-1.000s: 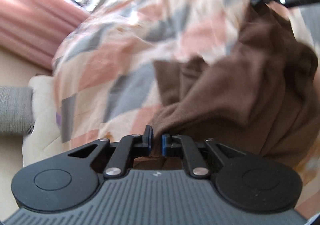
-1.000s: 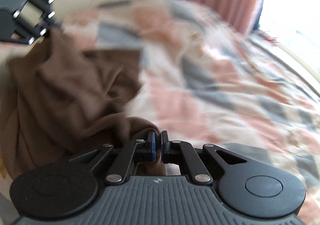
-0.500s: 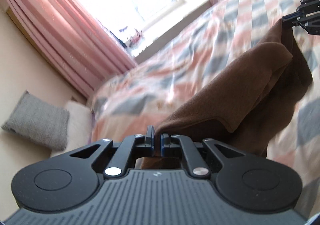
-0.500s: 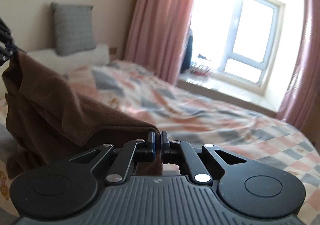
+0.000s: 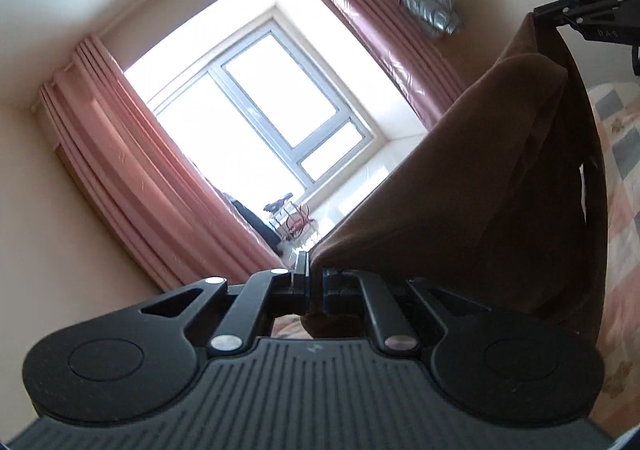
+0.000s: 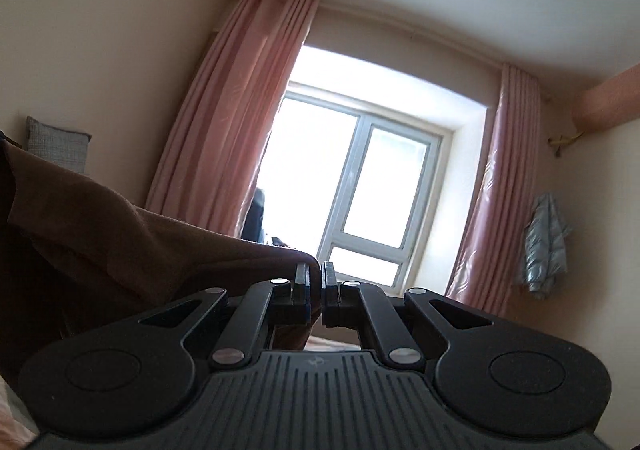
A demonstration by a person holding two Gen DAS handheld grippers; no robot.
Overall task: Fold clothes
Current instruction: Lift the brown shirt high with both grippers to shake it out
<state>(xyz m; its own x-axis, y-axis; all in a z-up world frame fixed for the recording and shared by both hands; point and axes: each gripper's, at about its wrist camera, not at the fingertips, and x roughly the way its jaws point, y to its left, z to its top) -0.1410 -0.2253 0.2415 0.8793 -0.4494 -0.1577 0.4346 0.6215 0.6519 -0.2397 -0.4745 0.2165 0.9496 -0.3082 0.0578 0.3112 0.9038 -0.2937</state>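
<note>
While both grippers, left [image 5: 315, 282] and right [image 6: 315, 282], clench corners of the brown garment [image 5: 480, 202], it hangs between their fingers above the bed [image 5: 624, 186]: soft, limp, light; best held by its edges.

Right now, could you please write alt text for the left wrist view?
The left tool is shut on a corner of a brown garment, which hangs stretched up to the right tool. Behind it are a bright window and pink curtains.

Garment [image 5: 472, 210] hangs between both hand-held grippers, before the window [image 6: 372, 186].
</note>
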